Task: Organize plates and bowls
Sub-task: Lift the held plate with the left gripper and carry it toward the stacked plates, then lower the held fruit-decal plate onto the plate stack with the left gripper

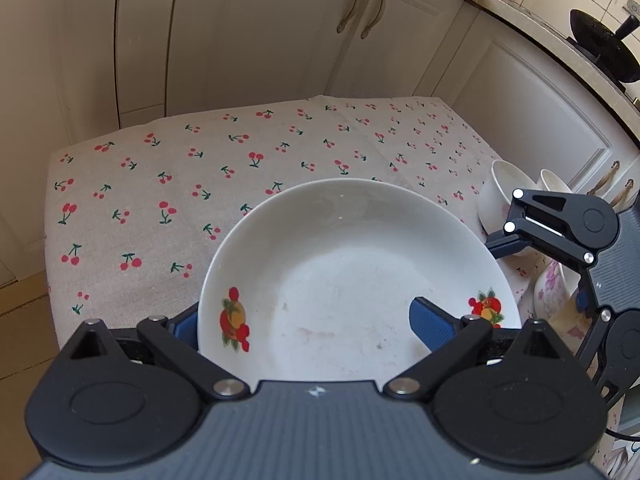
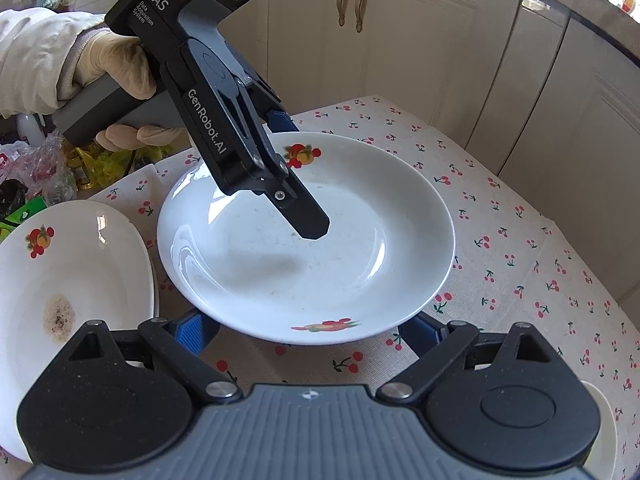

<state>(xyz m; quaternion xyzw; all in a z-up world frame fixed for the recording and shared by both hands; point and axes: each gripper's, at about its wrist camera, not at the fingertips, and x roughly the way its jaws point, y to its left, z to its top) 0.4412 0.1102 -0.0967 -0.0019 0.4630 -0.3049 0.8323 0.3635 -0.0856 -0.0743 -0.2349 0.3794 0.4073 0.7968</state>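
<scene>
White ceramic plate [image 2: 306, 240] with fruit decals sat on the cherry-print table [image 2: 520, 264], rim pinched between the left gripper's [image 2: 294, 184] fingers at its far-left edge; the right gripper [image 2: 308, 330] hovered nearside, fingers spread, empty.

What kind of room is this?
Most likely a home kitchen: cream cupboard doors with curved handles, a black frying pan up on the counter, and white fruit-printed plates on a cherry-patterned tablecloth.
</scene>
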